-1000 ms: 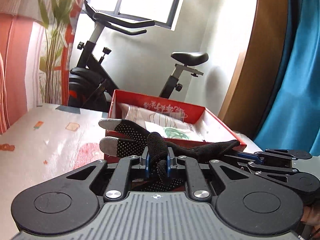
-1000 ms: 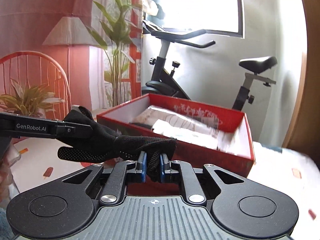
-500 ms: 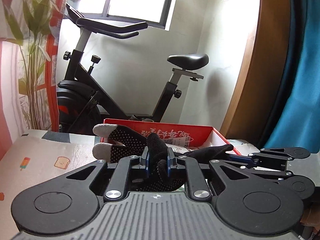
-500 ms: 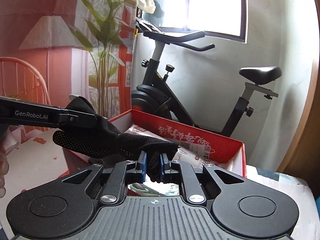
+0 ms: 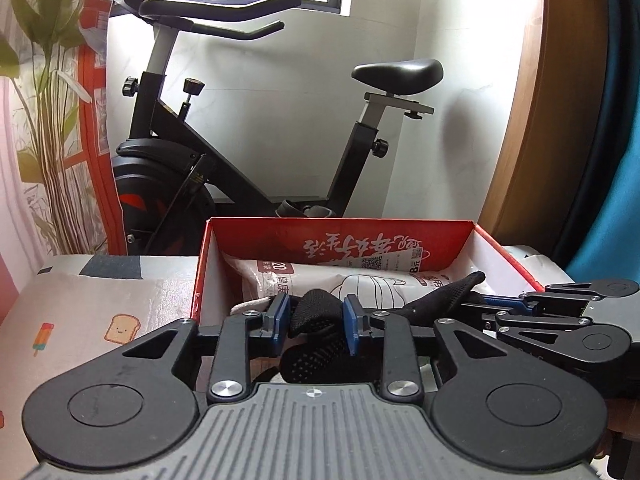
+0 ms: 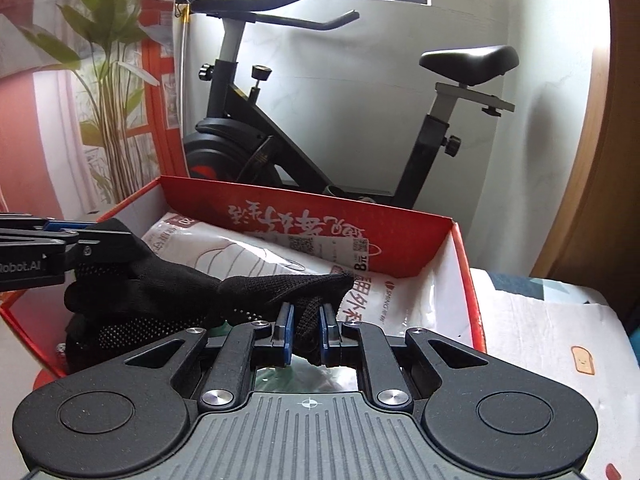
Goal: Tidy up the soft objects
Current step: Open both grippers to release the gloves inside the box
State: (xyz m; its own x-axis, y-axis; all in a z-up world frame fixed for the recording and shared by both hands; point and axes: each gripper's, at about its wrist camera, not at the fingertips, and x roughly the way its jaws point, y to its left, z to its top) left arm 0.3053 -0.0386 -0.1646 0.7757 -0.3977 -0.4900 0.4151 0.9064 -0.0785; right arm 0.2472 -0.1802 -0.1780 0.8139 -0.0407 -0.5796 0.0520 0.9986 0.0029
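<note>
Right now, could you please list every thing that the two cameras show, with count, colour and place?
glove: one, black with dotted palm, over the box, between the two grippers
box: one, red, open, on the table
packet: one, white with print, inside the box
table: one, pale cloth with toast and ice-lolly pictures
exercise bike: one, black, behind the box
plant: one, green, left of the bike
left gripper: jaws opening, glove between them
right gripper: shut on the glove
</note>
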